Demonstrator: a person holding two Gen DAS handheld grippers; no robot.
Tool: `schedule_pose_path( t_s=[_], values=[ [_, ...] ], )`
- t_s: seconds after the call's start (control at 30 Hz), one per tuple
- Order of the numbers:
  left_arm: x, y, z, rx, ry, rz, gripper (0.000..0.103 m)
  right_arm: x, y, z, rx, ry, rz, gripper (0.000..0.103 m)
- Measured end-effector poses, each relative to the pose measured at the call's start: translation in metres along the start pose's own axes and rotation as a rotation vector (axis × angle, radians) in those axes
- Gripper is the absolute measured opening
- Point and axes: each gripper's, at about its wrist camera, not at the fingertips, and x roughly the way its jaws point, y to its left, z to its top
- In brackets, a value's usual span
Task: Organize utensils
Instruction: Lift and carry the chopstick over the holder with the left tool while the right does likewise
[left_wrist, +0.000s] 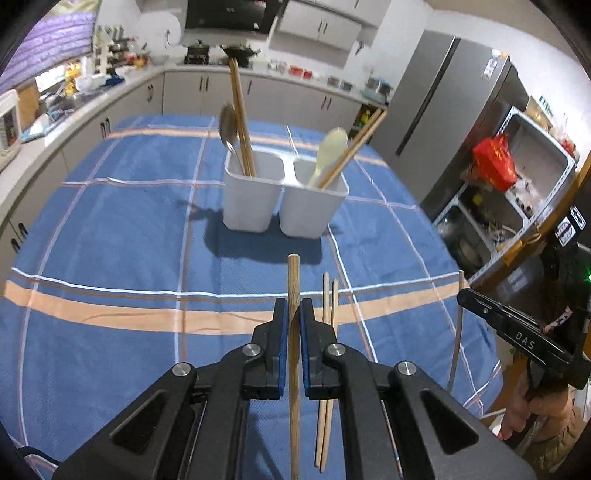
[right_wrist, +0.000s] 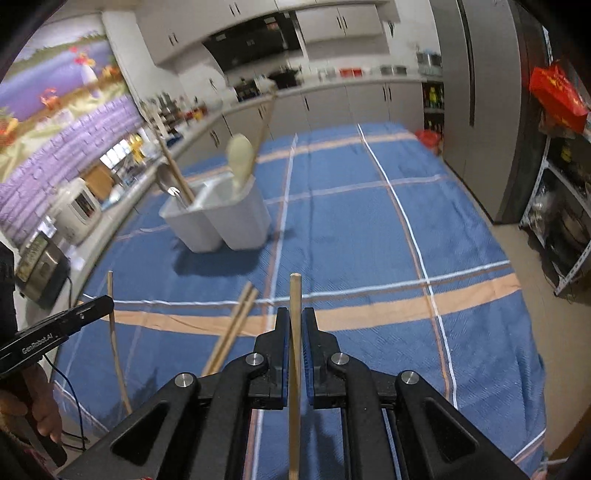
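Observation:
A white two-compartment utensil holder (left_wrist: 284, 199) stands on the blue plaid cloth; it also shows in the right wrist view (right_wrist: 218, 218). Its left compartment holds a metal spoon (left_wrist: 228, 125) and wooden chopsticks (left_wrist: 240, 110). Its right compartment holds a pale spoon (left_wrist: 328, 151) and chopsticks (left_wrist: 354, 146). My left gripper (left_wrist: 293, 314) is shut on a wooden chopstick (left_wrist: 294, 280), held upright above the cloth. My right gripper (right_wrist: 294, 325) is shut on another wooden chopstick (right_wrist: 295, 295). A pair of chopsticks (left_wrist: 330, 306) lies on the cloth between the grippers, also in the right wrist view (right_wrist: 236, 321).
The table (left_wrist: 110, 240) is covered by the blue plaid cloth. The right gripper's body (left_wrist: 517, 339) shows at the right in the left wrist view, the left gripper's body (right_wrist: 48, 332) at the left in the right wrist view. Kitchen counters (left_wrist: 55, 122), a fridge (left_wrist: 436, 103) and metal shelves (left_wrist: 517, 192) surround the table.

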Motion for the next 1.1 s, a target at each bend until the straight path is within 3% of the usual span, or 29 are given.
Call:
schedule_pose_path(
  t_s=[0.37, 0.57, 0.83, 1.1],
  values=[
    [-0.071, -0.003, -0.007, 0.026, -0.147, 0.063, 0.006, -0.049, 0.029, -0.006, -0.057, -0.145, 0.044, 0.006],
    [-0.092, -0.006, 0.004, 0.033, -0.200, 0.049, 0.005, -0.058, 0.035, 0.004, -0.066, -0.196, 0.058, 0.006],
    [-0.108, -0.005, 0.044, 0.052, -0.270, 0.011, 0.005, -0.061, 0.038, 0.033, -0.060, -0.254, 0.064, 0.006],
    [-0.125, 0.007, 0.098, 0.095, -0.349, -0.034, 0.005, -0.055, 0.047, 0.085, -0.034, -0.304, 0.071, 0.006]
  ],
)
